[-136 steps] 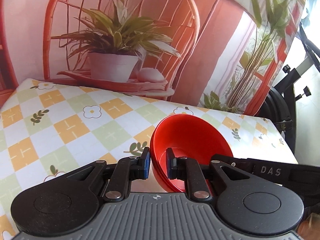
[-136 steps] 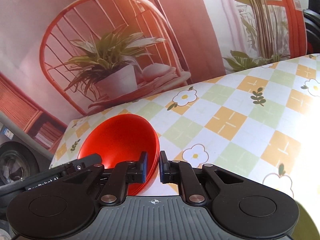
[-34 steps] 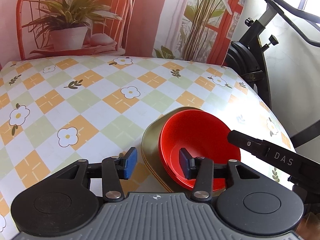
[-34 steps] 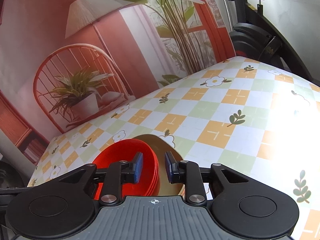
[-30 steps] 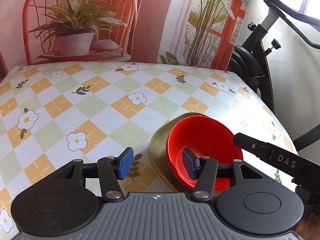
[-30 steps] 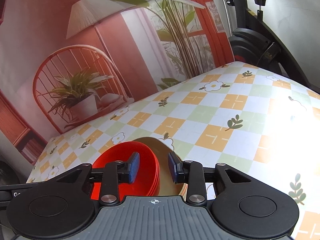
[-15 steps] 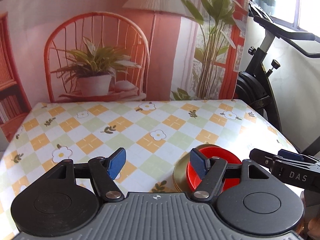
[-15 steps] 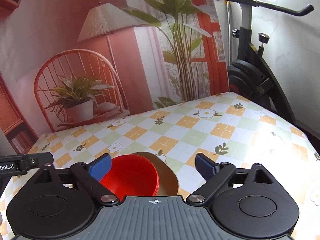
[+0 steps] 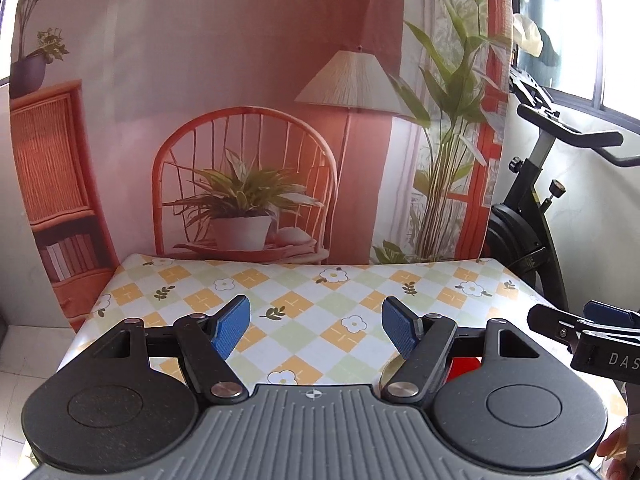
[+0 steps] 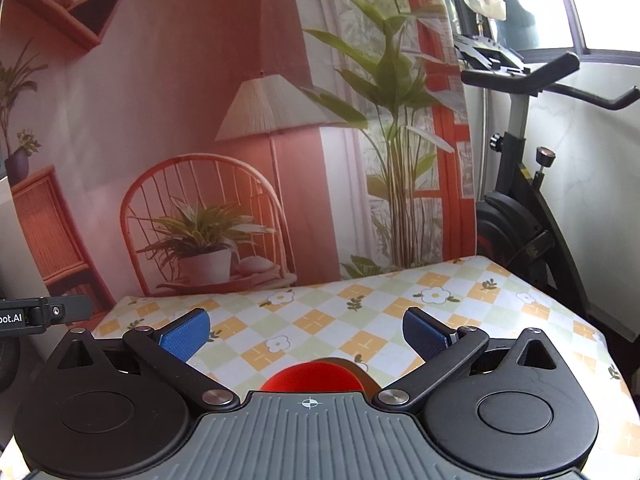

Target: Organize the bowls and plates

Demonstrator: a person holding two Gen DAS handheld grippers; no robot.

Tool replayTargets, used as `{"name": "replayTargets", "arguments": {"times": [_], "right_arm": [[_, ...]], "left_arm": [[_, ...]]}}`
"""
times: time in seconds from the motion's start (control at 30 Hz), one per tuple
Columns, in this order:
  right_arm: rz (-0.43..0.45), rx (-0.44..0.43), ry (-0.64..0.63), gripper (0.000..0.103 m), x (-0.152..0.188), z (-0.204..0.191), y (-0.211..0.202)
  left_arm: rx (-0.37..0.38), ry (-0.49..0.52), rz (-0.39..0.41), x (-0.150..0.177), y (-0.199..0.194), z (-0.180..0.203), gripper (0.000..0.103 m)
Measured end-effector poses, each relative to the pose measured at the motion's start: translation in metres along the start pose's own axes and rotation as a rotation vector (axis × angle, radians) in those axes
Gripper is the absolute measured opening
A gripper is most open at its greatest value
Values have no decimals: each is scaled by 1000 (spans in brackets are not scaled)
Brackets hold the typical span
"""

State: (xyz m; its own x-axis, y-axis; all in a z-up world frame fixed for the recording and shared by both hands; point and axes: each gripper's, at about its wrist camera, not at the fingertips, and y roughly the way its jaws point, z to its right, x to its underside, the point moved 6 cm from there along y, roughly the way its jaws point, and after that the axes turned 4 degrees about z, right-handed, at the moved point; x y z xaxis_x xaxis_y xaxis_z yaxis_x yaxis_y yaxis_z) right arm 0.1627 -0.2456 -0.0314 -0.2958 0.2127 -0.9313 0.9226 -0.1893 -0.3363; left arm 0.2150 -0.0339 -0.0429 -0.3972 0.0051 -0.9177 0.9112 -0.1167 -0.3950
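Observation:
A stack of red bowls [image 10: 312, 376] sits in a gold plate [image 10: 362, 368] on the checked, flowered tablecloth [image 10: 360, 320]. In the right wrist view it lies low, just past the gripper body, below my right gripper [image 10: 306, 336], which stands wide open and holds nothing. My left gripper [image 9: 316, 330] is also wide open and holds nothing. In its view only a sliver of the red bowls [image 9: 464, 366] and the gold plate [image 9: 390, 368] shows behind its right finger. One finger [image 9: 560, 324] of the right gripper reaches in from the right edge.
A printed backdrop [image 9: 248, 160] with a chair, plant and lamp hangs behind the table's far edge. An exercise bike [image 10: 520, 220] stands off the table's right side. Part of a hand [image 9: 616, 448] shows at the lower right of the left wrist view.
Both grippers let go of the red bowls, which now rest in the gold plate. They have opened wider and pulled back and up, away from the stack.

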Motion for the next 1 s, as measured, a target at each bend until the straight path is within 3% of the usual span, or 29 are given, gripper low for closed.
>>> {"name": "replayTargets", "arguments": {"times": [0.1, 0.27, 0.53, 1.0], "right_arm": [[25, -12, -21, 103, -13, -12, -20], [64, -41, -23, 103, -31, -28, -55], [114, -82, -55, 103, -47, -55, -97], [124, -67, -60, 103, -47, -59, -115]], "left_arm": [[-62, 1, 45, -9, -27, -12, 75], [-78, 0, 108, -24, -69, -24, 76], [-134, 62, 203, -32, -130, -23, 89], [-109, 54, 177, -27, -138, -23, 91]]}}
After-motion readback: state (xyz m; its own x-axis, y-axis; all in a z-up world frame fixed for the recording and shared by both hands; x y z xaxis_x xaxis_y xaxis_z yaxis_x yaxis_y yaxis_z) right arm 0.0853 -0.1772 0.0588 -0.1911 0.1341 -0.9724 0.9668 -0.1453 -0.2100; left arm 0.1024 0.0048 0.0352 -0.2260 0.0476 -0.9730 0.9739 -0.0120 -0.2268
